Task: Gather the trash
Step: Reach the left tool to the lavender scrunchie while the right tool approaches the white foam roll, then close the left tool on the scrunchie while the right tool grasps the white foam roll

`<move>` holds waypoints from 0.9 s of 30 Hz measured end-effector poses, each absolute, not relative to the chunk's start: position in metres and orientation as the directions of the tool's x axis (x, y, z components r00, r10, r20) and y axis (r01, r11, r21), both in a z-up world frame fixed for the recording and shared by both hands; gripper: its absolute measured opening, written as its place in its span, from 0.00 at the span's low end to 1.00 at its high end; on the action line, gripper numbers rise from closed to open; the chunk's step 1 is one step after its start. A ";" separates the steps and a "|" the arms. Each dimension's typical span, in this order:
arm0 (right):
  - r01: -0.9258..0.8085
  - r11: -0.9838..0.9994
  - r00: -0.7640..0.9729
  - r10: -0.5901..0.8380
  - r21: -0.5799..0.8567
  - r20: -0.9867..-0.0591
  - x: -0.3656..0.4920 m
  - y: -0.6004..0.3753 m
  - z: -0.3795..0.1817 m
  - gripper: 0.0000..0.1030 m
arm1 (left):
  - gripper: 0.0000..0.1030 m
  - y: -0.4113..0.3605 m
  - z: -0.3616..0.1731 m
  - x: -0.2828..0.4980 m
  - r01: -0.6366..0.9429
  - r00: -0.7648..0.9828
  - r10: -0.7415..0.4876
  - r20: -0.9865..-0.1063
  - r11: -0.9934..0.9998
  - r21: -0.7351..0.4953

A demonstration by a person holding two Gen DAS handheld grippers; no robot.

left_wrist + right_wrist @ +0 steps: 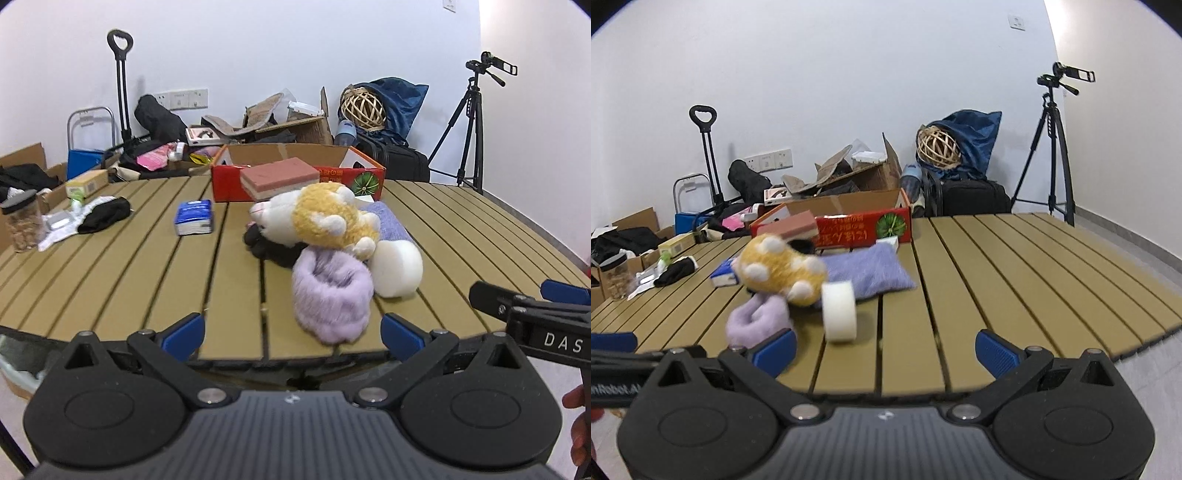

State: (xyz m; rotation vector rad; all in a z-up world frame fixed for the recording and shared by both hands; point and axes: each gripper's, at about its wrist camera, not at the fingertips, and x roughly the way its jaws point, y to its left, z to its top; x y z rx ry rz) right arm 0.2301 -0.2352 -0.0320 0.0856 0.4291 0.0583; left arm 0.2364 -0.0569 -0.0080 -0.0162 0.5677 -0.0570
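On the slatted table (pixel 110 280) a heap lies in the middle: a yellow and white plush toy (pixel 321 219), a fluffy lilac ring (pixel 330 299), a white roll (pixel 397 267) and a lilac cushion (pixel 868 273). A blue tissue pack (pixel 194 217) lies apart to the left. Behind them stands a red cardboard box (pixel 295 173) with a pink block (pixel 279 179) leaning on it. My left gripper (pixel 293 336) is open at the near edge, just short of the lilac ring. My right gripper (pixel 886 350) is open too, with the white roll (pixel 840 310) ahead on its left.
A black sock (pixel 105 214), white cloth and a jar (pixel 22 221) sit at the table's left end. Boxes, bags and a trolley crowd the floor by the wall. A tripod with a camera (pixel 471 125) stands at the right. The right gripper's fingers (pixel 565 290) show beside my left.
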 end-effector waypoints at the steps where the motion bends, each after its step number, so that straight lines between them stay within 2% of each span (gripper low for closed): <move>1: -0.042 0.995 0.910 0.075 0.089 -0.407 0.236 -0.236 -0.031 1.00 | 1.00 -0.059 -0.009 0.244 0.048 0.840 -0.063 -0.538 0.998 -0.041; 4: -0.046 0.996 0.916 0.070 0.072 -0.394 0.256 -0.244 -0.029 1.00 | 1.00 -0.066 -0.014 0.264 0.044 0.840 -0.066 -0.538 0.998 -0.054; 10: -0.023 0.991 0.922 0.072 0.130 -0.381 0.279 -0.270 -0.033 1.00 | 1.00 -0.073 -0.030 0.297 0.019 0.830 -0.066 -0.554 0.996 -0.091; 17: -0.018 0.983 0.905 0.093 0.183 -0.414 0.295 -0.273 -0.054 1.00 | 1.00 -0.077 -0.042 0.320 -0.009 0.823 -0.062 -0.565 0.992 -0.123; 19: -0.019 0.982 0.900 0.100 0.190 -0.425 0.300 -0.270 -0.060 1.00 | 0.92 -0.076 -0.045 0.322 -0.011 0.822 -0.060 -0.566 0.993 -0.121; 21: -0.021 0.980 0.897 0.106 0.198 -0.429 0.303 -0.266 -0.063 1.00 | 0.73 -0.076 -0.047 0.323 0.007 0.817 -0.071 -0.573 0.994 -0.114; 22: -0.024 0.979 0.897 0.110 0.201 -0.429 0.305 -0.263 -0.064 1.00 | 0.67 -0.076 -0.049 0.322 0.025 0.812 -0.087 -0.577 0.993 -0.115; 23: -0.027 0.979 0.897 0.113 0.202 -0.428 0.306 -0.261 -0.066 1.00 | 0.53 -0.075 -0.049 0.322 0.048 0.808 -0.110 -0.579 0.991 -0.122; 24: -0.030 0.979 0.897 0.116 0.204 -0.426 0.306 -0.258 -0.067 1.00 | 0.46 -0.074 -0.050 0.322 0.066 0.807 -0.128 -0.577 0.990 -0.128; 26: -0.040 0.977 0.899 0.127 0.210 -0.419 0.308 -0.252 -0.069 1.00 | 0.36 -0.072 -0.049 0.318 0.081 0.816 -0.135 -0.562 0.990 -0.120; 27: -0.048 0.976 0.901 0.134 0.213 -0.413 0.307 -0.250 -0.069 1.00 | 0.34 -0.070 -0.049 0.317 0.090 0.816 -0.146 -0.560 0.988 -0.126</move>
